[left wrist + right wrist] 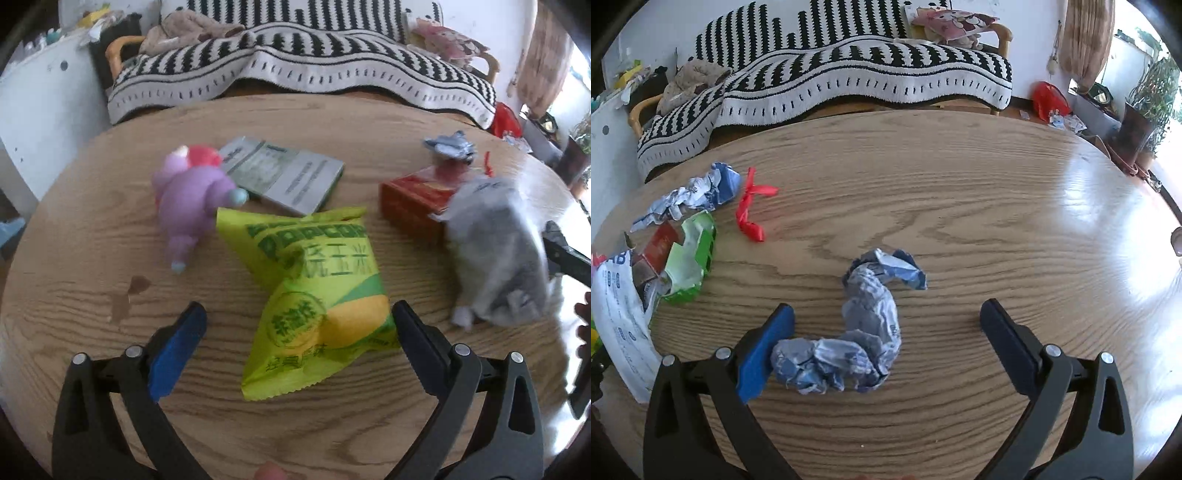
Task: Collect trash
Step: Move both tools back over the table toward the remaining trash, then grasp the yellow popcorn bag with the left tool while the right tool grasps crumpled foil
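A green and yellow popcorn bag (pixel 317 302) lies on the wooden table (pixel 92 266), and my left gripper (pixel 297 328) is open around its near end. A blurred grey-white wrapper (pixel 498 254) is at the right. In the right wrist view a crumpled blue-grey wrapper (pixel 857 328) lies between the fingers of my open right gripper (pixel 886 325). Another crumpled blue wrapper (pixel 698 192), a red ribbon (pixel 750 206) and a torn green packet (pixel 694 254) lie at the left.
A purple toy (pixel 192 199), a grey-green booklet (pixel 288 177) and a red box (pixel 417 206) stand on the table. A white printed bag (pixel 620 317) lies at the left edge. A striped blanket on a sofa (pixel 849 74) is behind the table.
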